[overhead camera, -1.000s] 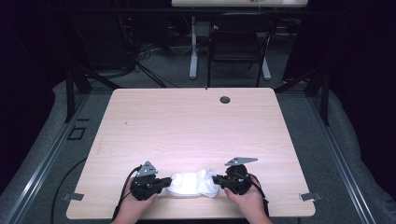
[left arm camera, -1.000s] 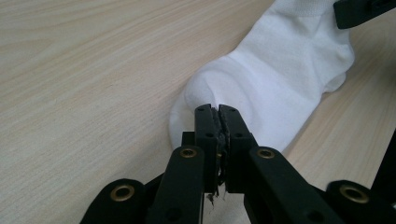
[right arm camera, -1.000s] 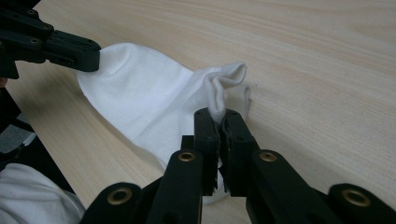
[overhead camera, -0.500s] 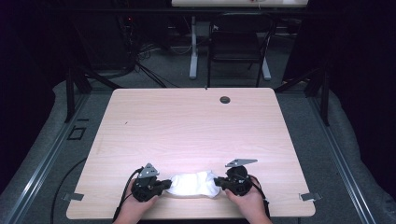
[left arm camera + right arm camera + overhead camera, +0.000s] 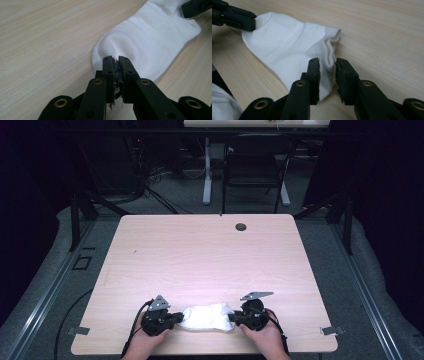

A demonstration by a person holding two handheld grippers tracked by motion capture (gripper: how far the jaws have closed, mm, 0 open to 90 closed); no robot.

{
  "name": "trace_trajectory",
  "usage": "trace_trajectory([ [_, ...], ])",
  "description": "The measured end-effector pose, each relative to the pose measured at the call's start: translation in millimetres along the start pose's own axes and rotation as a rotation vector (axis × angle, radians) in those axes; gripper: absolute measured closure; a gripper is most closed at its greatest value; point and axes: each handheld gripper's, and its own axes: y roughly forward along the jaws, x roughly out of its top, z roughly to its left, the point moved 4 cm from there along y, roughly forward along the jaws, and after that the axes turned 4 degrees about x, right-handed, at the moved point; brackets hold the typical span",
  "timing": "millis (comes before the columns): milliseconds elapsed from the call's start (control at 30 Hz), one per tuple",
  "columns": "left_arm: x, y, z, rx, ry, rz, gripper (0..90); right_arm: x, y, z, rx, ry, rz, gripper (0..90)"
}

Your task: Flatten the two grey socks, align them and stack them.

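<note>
At the lower middle of the high view, close to the near edge of the counter (image 5: 210, 255), lies a white sock (image 5: 207, 318), bunched into a short, rumpled strip that runs left to right between the two claws. The left claw (image 5: 172, 319) meets the sock's left end and the right claw (image 5: 235, 318) meets its right end, each held by a hand that comes in from the bottom of the frame, the left hand (image 5: 142, 343) and the right hand (image 5: 264, 336). In the left gripper view, the left claw (image 5: 116, 62) sits at the lower centre with its jaws pressed nearly together, pinching the rounded end of the sock (image 5: 152, 40), which stretches away toward the upper right of the frame, where the dark tip of the other claw (image 5: 197, 6) touches its far end. In the right gripper view, the right claw (image 5: 327, 65) stands at the lower centre with its jaws apart and a clear gap between them; a folded edge of the sock (image 5: 287, 47) lies in that gap, loose rather than clamped. The fabric spreads toward the upper left of that frame, where the other claw (image 5: 249, 23) grips its far corner. Farther up the counter in the high view, near its far edge, sits a small dark round grommet (image 5: 241, 226). Beyond the counter, at the top of the frame, a dark chair (image 5: 255, 165) stands on the grey floor (image 5: 380, 285).
</note>
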Motion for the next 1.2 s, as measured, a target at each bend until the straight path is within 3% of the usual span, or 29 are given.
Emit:
trace_trajectory([
  [167, 9.0, -8.3, -3.6, -0.015, 0.020, -0.050, 76.8, 8.4, -15.2, 0.5, -0.019, -0.022, -0.128, 65.3],
  [300, 11.2, -9.5, -8.9, -0.032, 0.046, -0.062, 71.1, 11.4, -19.3, 8.7, 0.029, -0.058, -0.171, 65.7],
  [367, 10.3, -7.6, -10.3, -0.039, 0.056, -0.052, 69.5, 11.4, -14.8, 14.3, 0.047, -0.078, -0.168, 65.6],
  [467, 8.0, -3.7, -11.8, -0.035, 0.070, -0.036, 67.6, 9.8, -5.3, 19.3, 0.060, -0.111, -0.117, 64.9],
  [533, 6.4, -1.2, -12.9, -0.033, 0.076, -0.026, 66.7, 8.4, 1.1, 19.8, 0.056, -0.140, -0.081, 63.5],
  [633, 3.6, 2.0, -12.9, -0.035, 0.081, -0.008, 64.8, 4.8, 9.7, 16.5, 0.040, -0.147, -0.039, 62.2],
  [900, -0.4, 5.6, -12.9, -0.032, 0.090, 0.005, 62.6, -1.5, 14.9, 16.7, -0.009, -0.189, -0.003, 60.6],
  [1100, -1.6, 6.3, -11.8, -0.035, 0.088, 0.000, 62.6, -3.0, 16.7, 17.3, -0.016, -0.193, 0.018, 64.1],
  [1200, -0.7, 7.1, -10.3, -0.034, 0.082, 0.000, 62.7, -2.7, 17.5, 16.3, -0.010, -0.173, 0.007, 64.7],
])
